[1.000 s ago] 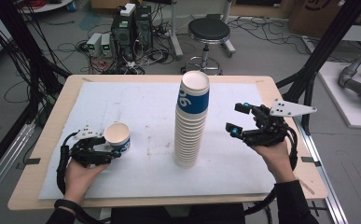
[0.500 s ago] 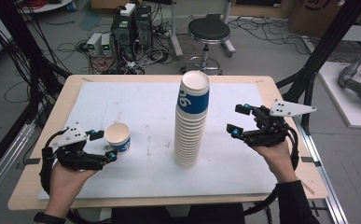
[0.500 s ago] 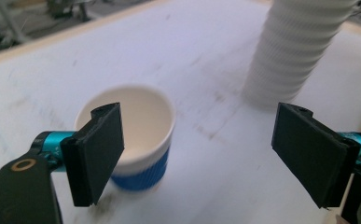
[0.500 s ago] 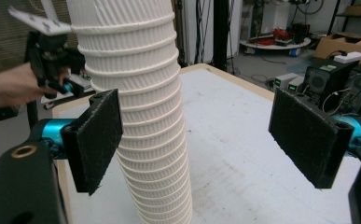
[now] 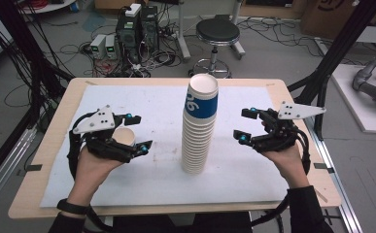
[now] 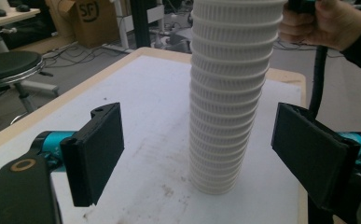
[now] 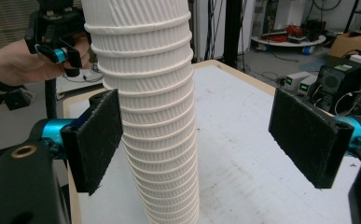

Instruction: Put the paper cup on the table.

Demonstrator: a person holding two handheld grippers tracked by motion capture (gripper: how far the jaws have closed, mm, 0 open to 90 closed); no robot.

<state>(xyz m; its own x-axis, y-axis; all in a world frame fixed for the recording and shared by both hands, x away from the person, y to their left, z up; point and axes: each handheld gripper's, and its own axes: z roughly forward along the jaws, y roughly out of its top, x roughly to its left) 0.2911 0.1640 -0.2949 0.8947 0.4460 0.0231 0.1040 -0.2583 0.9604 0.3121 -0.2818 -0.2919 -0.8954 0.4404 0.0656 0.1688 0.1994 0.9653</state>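
Observation:
A tall stack of white ribbed paper cups [image 5: 197,131], the top one with a blue band, stands mid-table on a white sheet [image 5: 142,102]. Left of it, my left gripper [image 5: 138,132] is open and points at the stack. A single paper cup [image 5: 124,137] stands upright just behind its jaws, partly hidden by the gripper. In the left gripper view the jaws are wide apart with nothing between them, and the stack [image 6: 229,93] rises ahead. My right gripper [image 5: 242,125] is open to the right of the stack, a short gap away. In the right gripper view the stack [image 7: 145,107] stands close ahead beside the left jaw.
The wooden table's rim [image 5: 302,121] frames the sheet. Beyond the far edge, a black stool [image 5: 218,31] and electronics boxes [image 5: 127,29] sit on the floor among cables. Black frame posts [image 5: 341,53] rise at both sides.
My left gripper has turned and moved right toward the stack, its jaws now reaching past the single cup. The right gripper and the stack have not moved.

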